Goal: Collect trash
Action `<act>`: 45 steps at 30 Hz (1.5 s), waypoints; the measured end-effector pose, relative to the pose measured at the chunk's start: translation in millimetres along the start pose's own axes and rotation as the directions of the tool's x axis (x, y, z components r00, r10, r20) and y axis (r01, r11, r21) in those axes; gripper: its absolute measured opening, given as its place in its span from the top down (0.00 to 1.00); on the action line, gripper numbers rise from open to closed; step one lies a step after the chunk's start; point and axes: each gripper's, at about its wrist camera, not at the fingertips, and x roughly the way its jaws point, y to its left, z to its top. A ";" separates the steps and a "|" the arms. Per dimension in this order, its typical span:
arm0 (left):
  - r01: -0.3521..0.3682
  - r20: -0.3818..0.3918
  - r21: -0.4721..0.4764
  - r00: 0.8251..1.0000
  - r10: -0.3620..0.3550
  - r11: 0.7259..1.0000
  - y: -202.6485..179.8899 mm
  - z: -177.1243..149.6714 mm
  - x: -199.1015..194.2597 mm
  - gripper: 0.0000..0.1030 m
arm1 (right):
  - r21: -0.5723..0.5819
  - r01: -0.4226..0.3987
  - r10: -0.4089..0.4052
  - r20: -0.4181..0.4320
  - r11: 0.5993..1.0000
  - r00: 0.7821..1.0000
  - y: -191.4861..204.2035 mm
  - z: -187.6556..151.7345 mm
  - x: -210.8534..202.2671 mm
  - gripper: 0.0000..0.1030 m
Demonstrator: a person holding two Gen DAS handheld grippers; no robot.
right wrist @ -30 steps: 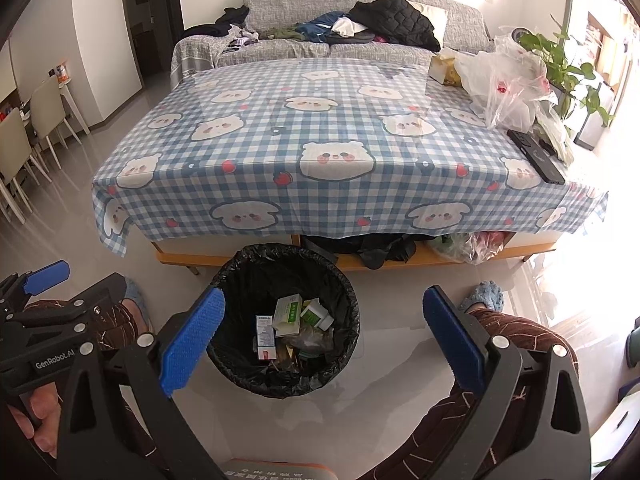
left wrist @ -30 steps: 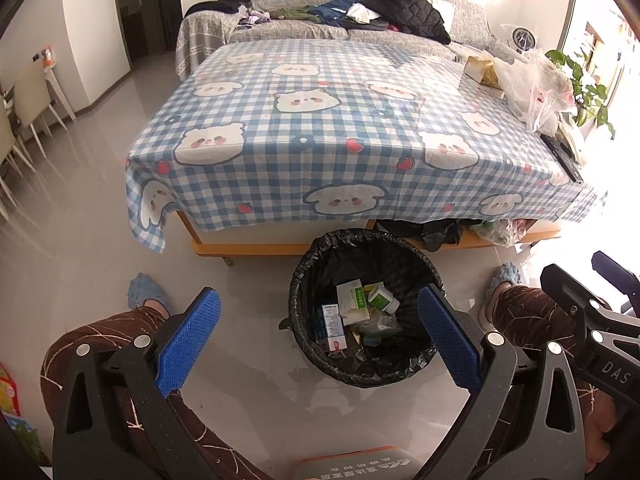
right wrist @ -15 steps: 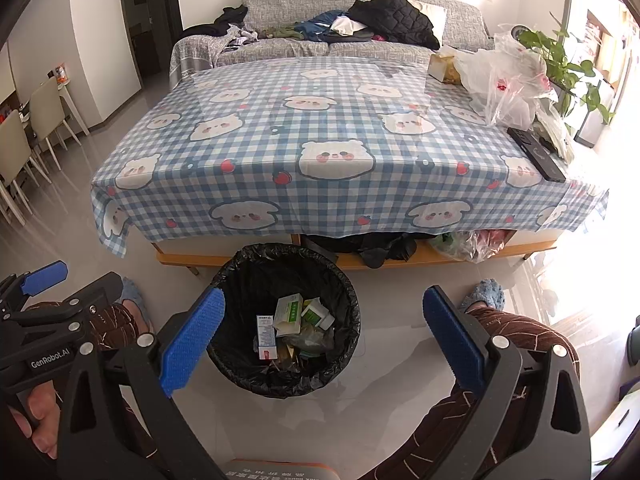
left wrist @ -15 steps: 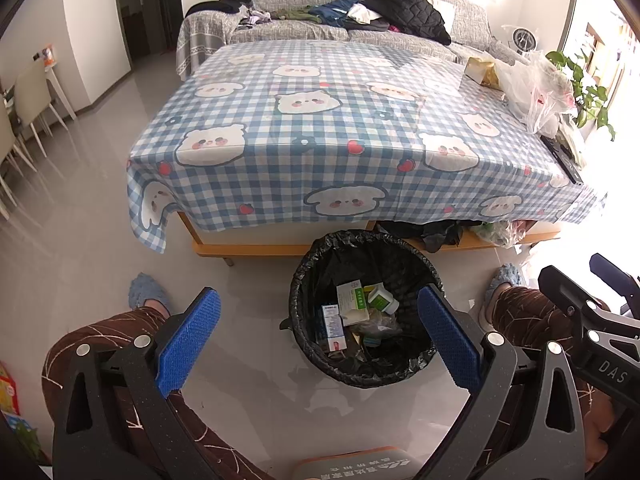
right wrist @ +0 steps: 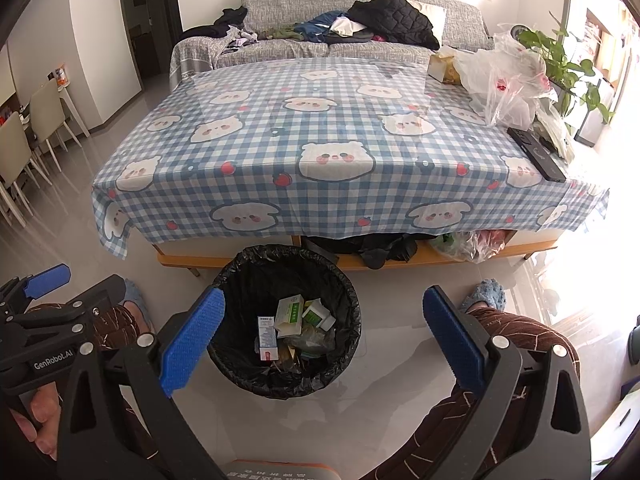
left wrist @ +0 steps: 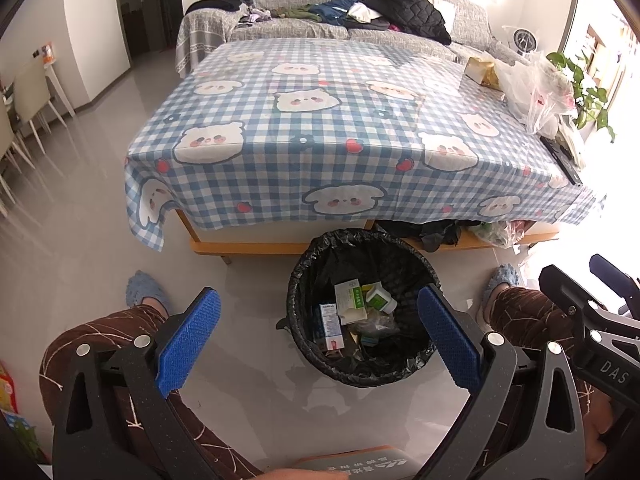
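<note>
A round bin with a black liner [left wrist: 304,280] [right wrist: 348,300] stands on the floor in front of the table. It holds several small boxes [left wrist: 349,298] [right wrist: 291,315] and crumpled wrappers. My left gripper [left wrist: 318,336] is open and empty, held low above the floor, level with the bin. My right gripper [right wrist: 324,336] is open and empty, also low, with the bin between its fingers in view. The checked tablecloth [left wrist: 320,136] [right wrist: 320,144] carries plastic bags [left wrist: 532,92] [right wrist: 504,80] at its right edge.
A remote [right wrist: 536,154] lies near the table's right corner, with a tissue box [right wrist: 442,68] farther back. Bags and dark cloth [right wrist: 460,246] sit on the shelf under the table. A sofa with clothes [right wrist: 360,28] is behind. Chairs [right wrist: 44,120] stand at the left. My knees flank the bin.
</note>
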 end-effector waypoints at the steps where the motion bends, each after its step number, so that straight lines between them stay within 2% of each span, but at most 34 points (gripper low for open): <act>1: 0.000 -0.001 -0.001 1.000 0.000 1.000 0.2 0.0 0.6 0.06 | 0.000 -0.001 0.001 -0.001 1.000 1.000 0.2 -0.2 0.0 0.07; 45: 0.002 0.009 0.010 1.000 -0.002 1.000 -4.3 -3.1 -0.7 0.06 | 0.006 -0.004 0.004 -0.005 1.000 1.000 6.0 -0.4 1.3 0.07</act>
